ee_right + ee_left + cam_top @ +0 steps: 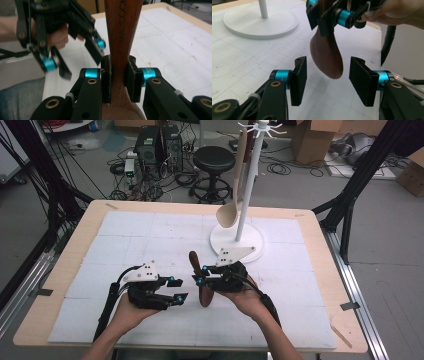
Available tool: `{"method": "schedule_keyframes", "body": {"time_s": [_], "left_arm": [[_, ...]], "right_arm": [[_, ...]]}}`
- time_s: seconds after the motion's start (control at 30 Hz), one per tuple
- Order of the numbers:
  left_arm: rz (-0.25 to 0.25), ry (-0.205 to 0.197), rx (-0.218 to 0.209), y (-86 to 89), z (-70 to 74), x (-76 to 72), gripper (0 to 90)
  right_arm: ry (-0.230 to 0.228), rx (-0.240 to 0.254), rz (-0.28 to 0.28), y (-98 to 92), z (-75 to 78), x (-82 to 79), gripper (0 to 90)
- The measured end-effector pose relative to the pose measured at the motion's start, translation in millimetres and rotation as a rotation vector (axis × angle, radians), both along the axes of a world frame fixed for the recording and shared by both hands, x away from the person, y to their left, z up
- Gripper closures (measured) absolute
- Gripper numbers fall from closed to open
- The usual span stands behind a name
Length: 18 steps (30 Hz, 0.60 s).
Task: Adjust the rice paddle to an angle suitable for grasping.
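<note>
**Handheld Gripper Units: External Appearance**

Each hand carries one two-jaw gripper with a black body. The left gripper (176, 289) and the right gripper (199, 274) each bear a grey three-cornered plate on top, marked with small dark holes. The linkage arms are black and pinned with brass-coloured rivets. A teal metallic sleeve sits at each jaw root. The pads (299, 80) are flat, rectangular black blocks with finely ribbed faces. A thick black cable trails from the rear of each unit along the forearm. The forearms are bare, with no sleeve visible in the high view. A grey fabric surface appears low in the right gripper view.
</note>
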<state>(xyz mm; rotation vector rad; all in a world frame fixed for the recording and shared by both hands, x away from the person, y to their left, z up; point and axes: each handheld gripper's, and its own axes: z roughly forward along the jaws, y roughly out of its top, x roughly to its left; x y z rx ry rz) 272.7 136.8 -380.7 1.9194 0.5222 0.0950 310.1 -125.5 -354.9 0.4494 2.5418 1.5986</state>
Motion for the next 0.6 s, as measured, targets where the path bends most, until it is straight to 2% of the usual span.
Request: {"method": "schedule_keyframes", "body": {"time_s": [0.3,0.4,0.6], "left_arm": [[0.009,0.001,-0.001,-5.2,-2.1,-1.1,47.3],[0.017,-0.003,0.006,-4.5,-1.8,-0.9,47.4],[0.031,-0.006,0.029,-4.2,-2.0,-1.7,56.4]], "right_arm": [[-0.029,0.056,-0.022,23.8,13.8,-6.6,77.6],[-0.043,0.06,-0.025,31.0,15.9,-9.9,77.6],[-0.035,0.081,-0.02,37.9,15.6,-12.6,77.4]]}}
